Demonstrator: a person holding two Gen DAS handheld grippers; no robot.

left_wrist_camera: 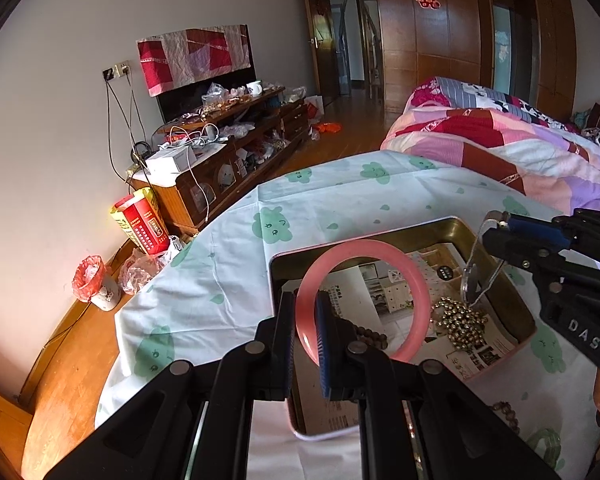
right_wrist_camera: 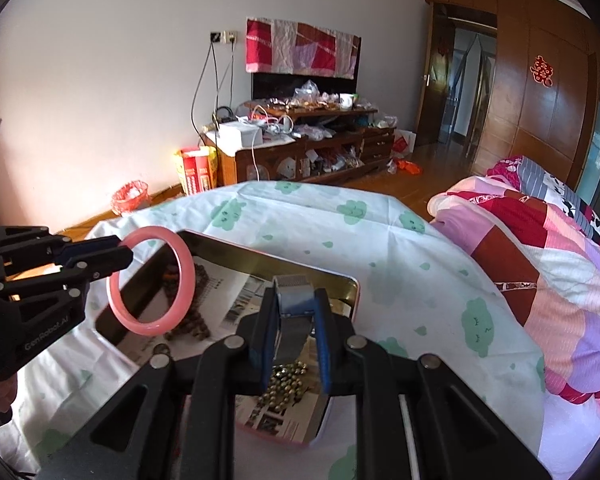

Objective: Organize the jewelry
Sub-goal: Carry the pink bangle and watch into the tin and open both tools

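The left tongs (left_wrist_camera: 303,334) pinch the rim of a pink bangle (left_wrist_camera: 364,300). The ring stands up on edge, sticking out in front of the tips, and it hangs right over the open tin box (left_wrist_camera: 380,230). So the box lies straight below these tongs, and the ring only needs to go down, I think.

The right tongs (right_wrist_camera: 296,320) squeeze a silver mesh watch band (right_wrist_camera: 294,300). The band hangs long-ways down from the tips, over the far right side of the same box. Under it sits a pile of gold beads (right_wrist_camera: 284,380). Brown beads (right_wrist_camera: 196,280) lie in the box below the ring.

Both tongs are over the box. The left one looks a bit nearer the box's middle.
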